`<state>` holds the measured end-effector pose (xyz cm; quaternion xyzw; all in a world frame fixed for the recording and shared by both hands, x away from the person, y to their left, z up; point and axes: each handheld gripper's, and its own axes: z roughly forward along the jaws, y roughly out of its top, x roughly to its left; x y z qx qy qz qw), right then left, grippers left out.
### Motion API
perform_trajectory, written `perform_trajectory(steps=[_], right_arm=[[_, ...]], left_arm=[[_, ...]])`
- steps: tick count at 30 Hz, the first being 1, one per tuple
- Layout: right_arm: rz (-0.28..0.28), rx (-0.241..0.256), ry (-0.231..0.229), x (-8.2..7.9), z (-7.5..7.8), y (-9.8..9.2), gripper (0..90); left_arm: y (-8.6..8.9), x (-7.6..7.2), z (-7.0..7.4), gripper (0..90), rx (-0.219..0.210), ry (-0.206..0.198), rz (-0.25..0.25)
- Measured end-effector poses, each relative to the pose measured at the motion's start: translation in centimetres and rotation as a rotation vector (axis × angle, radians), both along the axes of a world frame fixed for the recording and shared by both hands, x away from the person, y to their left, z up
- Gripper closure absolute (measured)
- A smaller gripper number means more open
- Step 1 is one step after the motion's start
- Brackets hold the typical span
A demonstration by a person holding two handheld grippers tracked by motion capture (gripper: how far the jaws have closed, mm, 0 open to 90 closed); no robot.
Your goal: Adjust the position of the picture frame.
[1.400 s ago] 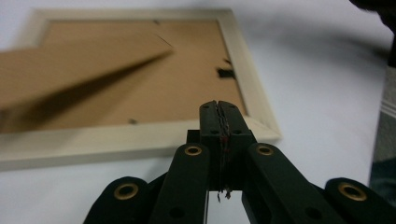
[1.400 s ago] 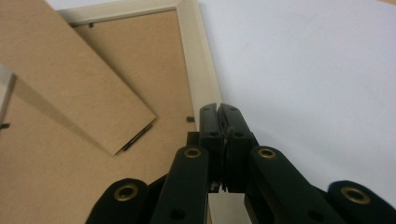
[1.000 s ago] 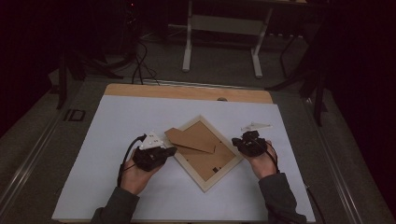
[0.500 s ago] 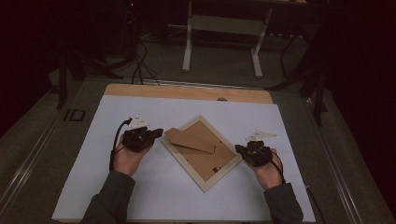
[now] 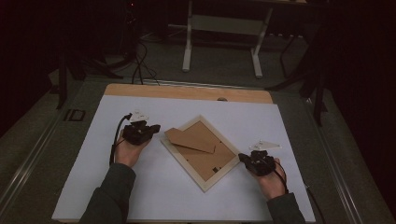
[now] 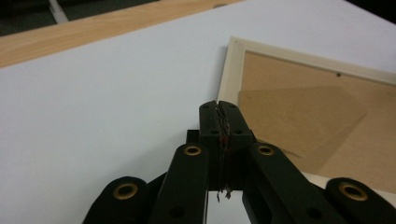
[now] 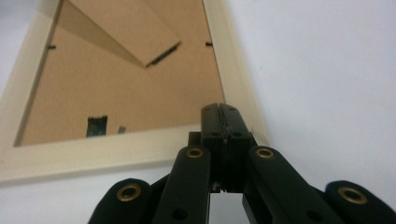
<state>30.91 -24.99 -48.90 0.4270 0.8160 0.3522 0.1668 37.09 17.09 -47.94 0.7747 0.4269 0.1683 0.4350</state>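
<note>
A pale wooden picture frame point(image 5: 201, 148) lies face down on the white table, turned like a diamond, its brown backing board up. A loose brown stand flap point(image 5: 190, 139) rests across the backing. My left gripper point(image 5: 156, 127) sits shut just left of the frame's upper left edge point(image 6: 231, 65), with nothing between the jaws point(image 6: 218, 106). My right gripper point(image 5: 241, 158) is shut beside the frame's right corner point(image 7: 233, 100), also holding nothing. A small black hanger clip point(image 7: 96, 126) shows on the backing in the right gripper view.
The white sheet point(image 5: 93, 158) covers a wooden tabletop whose far strip point(image 5: 187, 92) stays bare. Beyond the table stand a white desk frame point(image 5: 222, 28) and floor cables point(image 5: 137, 60) in the dark.
Both hands have drawn back from the frame: the left gripper went up and left, the right gripper down and right. The frame has stayed in place.
</note>
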Motion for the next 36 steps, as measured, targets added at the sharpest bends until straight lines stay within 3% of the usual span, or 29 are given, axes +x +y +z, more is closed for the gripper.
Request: perform_trajectory(steps=[4, 18, 36], right_arm=[[-0.007, 0.012, 0.012, -0.4, -0.7, -0.2, 89.7], [0.013, 0.008, 0.043, -1.5, -2.2, 0.3, 89.6], [0.06, 0.009, 0.066, -2.7, -2.9, 1.5, 89.5]], left_arm=[[0.1, 0.6, -0.6, 90.0, -0.024, 0.01, 0.012], [-1.1, 1.9, -2.5, 90.0, 0.027, 0.067, -0.035], [-1.5, 3.0, -4.4, 90.0, 0.056, 0.124, -0.015]])
